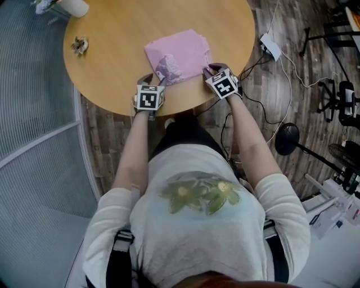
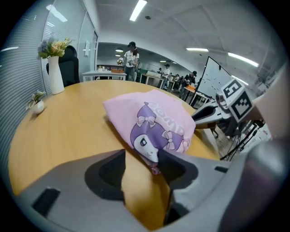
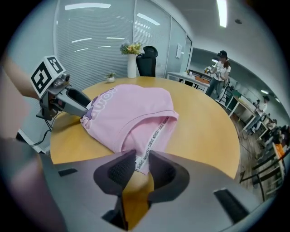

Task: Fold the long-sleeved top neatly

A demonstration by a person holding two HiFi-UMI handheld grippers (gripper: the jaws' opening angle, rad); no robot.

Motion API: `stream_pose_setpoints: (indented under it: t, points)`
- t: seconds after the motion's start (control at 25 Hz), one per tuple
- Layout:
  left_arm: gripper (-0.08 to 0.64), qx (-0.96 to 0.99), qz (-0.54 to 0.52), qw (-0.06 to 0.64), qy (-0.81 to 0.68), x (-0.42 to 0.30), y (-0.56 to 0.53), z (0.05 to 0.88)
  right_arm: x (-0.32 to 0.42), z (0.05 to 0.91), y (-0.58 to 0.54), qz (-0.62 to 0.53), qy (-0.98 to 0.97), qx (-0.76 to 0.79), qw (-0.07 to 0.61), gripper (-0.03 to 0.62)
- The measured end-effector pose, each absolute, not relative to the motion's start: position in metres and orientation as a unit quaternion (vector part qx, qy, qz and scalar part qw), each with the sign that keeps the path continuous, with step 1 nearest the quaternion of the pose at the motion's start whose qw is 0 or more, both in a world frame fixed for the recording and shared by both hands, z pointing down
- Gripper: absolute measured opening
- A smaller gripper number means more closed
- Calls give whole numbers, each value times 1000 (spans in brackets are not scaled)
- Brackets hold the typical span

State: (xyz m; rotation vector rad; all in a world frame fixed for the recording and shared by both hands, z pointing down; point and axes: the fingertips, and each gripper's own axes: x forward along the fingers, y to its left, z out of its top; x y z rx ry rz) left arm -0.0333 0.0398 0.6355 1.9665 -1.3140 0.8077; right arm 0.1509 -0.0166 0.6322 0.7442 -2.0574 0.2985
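Note:
A pink long-sleeved top (image 1: 179, 55) lies folded into a small bundle on the round wooden table (image 1: 112, 67), near its front edge. The cartoon print (image 2: 156, 131) faces my left gripper (image 2: 141, 156), which stands open at the bundle's near left corner; a tip of cloth hangs loose between its jaws. My right gripper (image 3: 142, 165) is shut on the top at the near right corner, where the white printed neck tape (image 3: 152, 145) runs between its pads. In the head view the left gripper (image 1: 149, 79) and the right gripper (image 1: 209, 68) flank the bundle's front edge.
A white vase (image 1: 70, 7) with flowers and a small potted plant (image 1: 80, 45) stand at the table's far left. Cables and a power strip (image 1: 270, 48) lie on the floor to the right, beside a stand's round base (image 1: 287, 139). People stand in the room behind.

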Motion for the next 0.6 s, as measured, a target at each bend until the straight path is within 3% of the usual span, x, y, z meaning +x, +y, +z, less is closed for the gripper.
stream_pose_setpoints:
  t: [0.16,0.4,0.6]
  points:
    - [212,734,283,337,-517,-37,42,622,156,615,-16,179,-834,334,400,151]
    - [210,730,186,326,-572,-56,54,570,175,544,-9,248,-836,437,221,152]
    - [209,735,120,295,-599,-63,75,519,171,503,32,236,-850,441,167,150]
